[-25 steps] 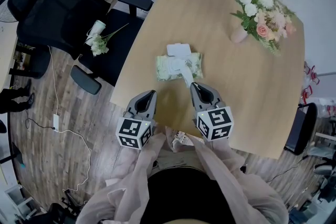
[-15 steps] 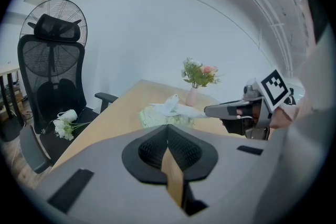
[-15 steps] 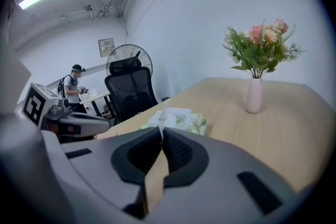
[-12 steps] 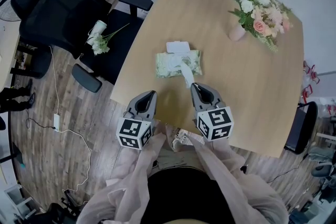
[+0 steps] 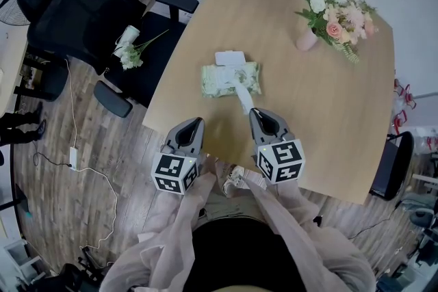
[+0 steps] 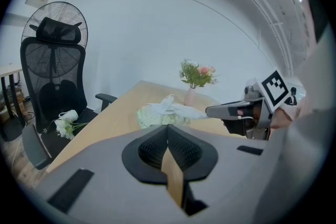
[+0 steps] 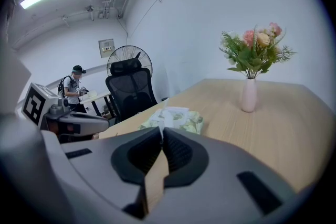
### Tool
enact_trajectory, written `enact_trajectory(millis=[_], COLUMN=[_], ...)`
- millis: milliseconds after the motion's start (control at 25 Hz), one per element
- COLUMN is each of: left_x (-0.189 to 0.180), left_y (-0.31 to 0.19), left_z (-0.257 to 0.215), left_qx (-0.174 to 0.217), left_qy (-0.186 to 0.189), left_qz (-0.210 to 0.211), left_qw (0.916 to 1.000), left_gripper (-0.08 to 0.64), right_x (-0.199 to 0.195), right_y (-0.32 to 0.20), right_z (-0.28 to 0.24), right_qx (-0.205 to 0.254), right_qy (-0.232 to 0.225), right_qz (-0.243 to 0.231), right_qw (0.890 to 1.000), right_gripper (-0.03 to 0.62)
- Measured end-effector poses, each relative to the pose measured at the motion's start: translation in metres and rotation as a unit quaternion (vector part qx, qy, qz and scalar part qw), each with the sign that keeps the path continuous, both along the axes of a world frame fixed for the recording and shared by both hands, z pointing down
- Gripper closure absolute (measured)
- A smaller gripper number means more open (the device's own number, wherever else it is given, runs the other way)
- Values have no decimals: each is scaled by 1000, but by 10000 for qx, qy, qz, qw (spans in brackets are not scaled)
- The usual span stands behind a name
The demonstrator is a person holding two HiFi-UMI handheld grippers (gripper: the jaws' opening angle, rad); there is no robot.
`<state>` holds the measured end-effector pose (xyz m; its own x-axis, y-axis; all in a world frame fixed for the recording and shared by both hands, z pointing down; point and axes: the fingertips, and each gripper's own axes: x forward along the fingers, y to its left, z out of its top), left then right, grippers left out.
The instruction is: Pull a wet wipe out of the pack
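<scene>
Pinching the wet wipe point(image 5: 243, 98) stretched from the green pack point(image 5: 220, 81), the right gripper point(image 5: 254, 111) is clamped — the left gripper point(image 5: 197, 121) sits closed, empty.

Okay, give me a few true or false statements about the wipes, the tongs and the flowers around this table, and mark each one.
1. The right tongs pinch a wet wipe that runs back into the pack. True.
2. The pack is closed. False: its lid is flipped open.
3. The left tongs press the pack down. False: they are shut on nothing, apart from the pack.
4. The vase stands upright on the table. True.
5. The chair seat is bare. False: a bunch of flowers lies on it.
</scene>
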<state>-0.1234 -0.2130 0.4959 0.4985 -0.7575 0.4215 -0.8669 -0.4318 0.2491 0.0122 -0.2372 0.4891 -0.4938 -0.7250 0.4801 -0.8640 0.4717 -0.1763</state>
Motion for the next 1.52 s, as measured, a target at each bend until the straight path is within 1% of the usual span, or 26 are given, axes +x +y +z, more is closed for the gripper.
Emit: enact_trajectory(millis=[960,1280,1520], left_x=[21,25,27], left_y=[34,46,54], left_z=[-7,-8,-9], left_qx=[68,85,120], left_qy=[-35,-37,-33], left_qz=[65,63,57], left_qw=[9999,9999,9999], left_gripper=[548,548,548], right_x=[19,27,37], right_y=[33,44,54], right_z=[-3,-5,-7], right_qx=[21,47,43], right_qy=[-55,-81,-194], right_qz=[18,105,225], right_qw=[10000,9999,9995], right_gripper=[578,578,578])
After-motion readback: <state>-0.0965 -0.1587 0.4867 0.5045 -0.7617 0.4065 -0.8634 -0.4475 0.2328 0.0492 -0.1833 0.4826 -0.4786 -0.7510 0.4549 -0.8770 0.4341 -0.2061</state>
